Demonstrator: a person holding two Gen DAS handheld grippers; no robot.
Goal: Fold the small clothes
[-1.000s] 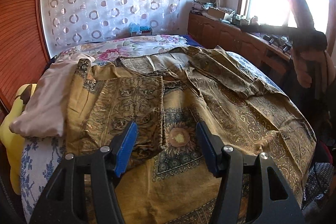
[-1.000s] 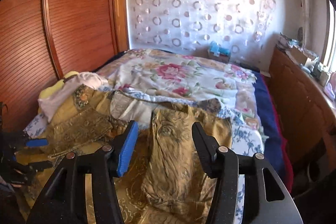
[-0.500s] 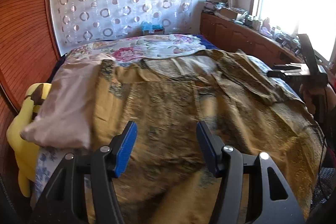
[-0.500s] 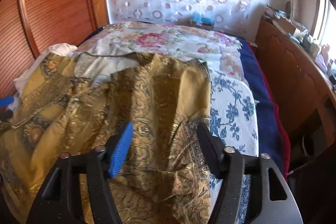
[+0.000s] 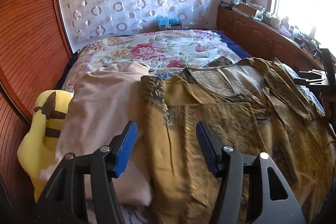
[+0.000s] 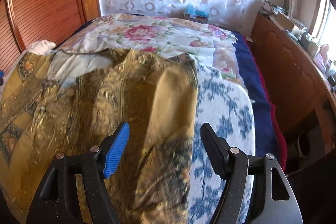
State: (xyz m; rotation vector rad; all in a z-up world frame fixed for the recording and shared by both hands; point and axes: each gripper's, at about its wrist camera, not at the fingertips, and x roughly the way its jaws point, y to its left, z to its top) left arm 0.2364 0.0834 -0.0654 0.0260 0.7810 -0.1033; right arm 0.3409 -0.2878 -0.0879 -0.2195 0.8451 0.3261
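Bed [image 6: 231,98] under gold patterned garment [image 5: 210,119], no legible writing; both grippers' jaws spread, empty

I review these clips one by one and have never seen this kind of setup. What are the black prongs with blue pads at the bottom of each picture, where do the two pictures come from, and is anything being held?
No robot here: a person holds a two-finger tool in each hand, each with a fisheye camera looking along its fingers. One picture comes from the left tool, the other from the right tool. Both look down at a bed where a gold patterned garment lies spread out. Beside it sit a pale pink cloth and a yellow plush toy. Both tools are open above the fabric and hold nothing; the right one's jaws have just been opening, with only the garment's edge below them.
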